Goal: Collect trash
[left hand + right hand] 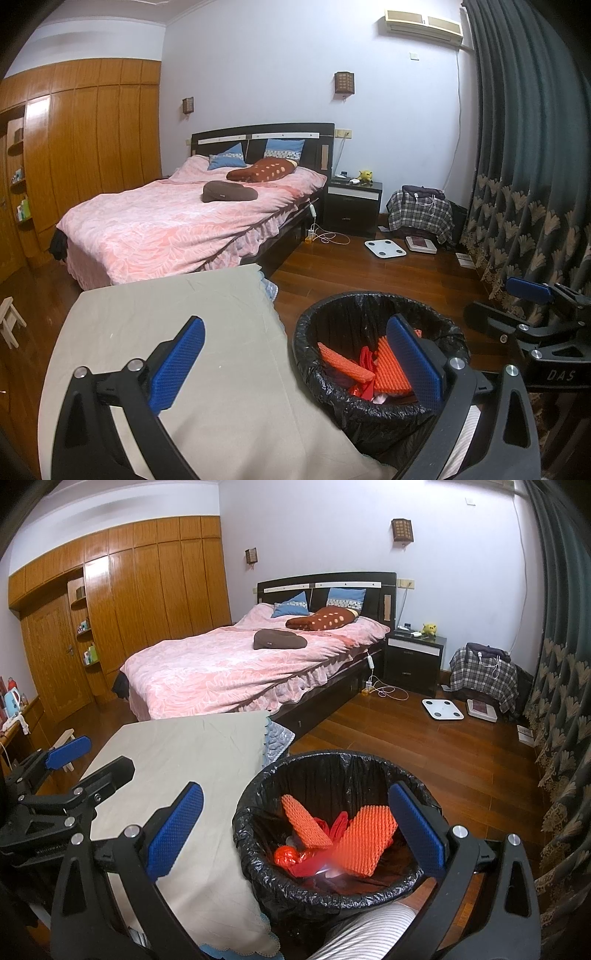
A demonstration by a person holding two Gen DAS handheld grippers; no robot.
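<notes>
A round bin lined with a black bag point(369, 306) point(325, 764) stands on the wood floor beside a cloth-covered table. Inside it lie orange foam net sleeves point(391, 369) point(365, 834) and crumpled red plastic point(295, 856). My left gripper point(295, 362) is open and empty, hovering over the table edge and the bin's near rim. My right gripper point(295, 834) is open and empty too, held above the bin. In the left wrist view the right gripper point(532, 295) shows at the right edge; the left gripper point(70, 753) shows at the left in the right wrist view.
The beige tablecloth point(177, 332) point(192, 746) covers the table left of the bin. A pink-covered bed point(251, 664) fills the middle of the room, with a black nightstand point(413, 661), a white scale point(442, 709) and a patterned curtain point(561, 701) to the right. A striped trouser leg point(369, 934) is below.
</notes>
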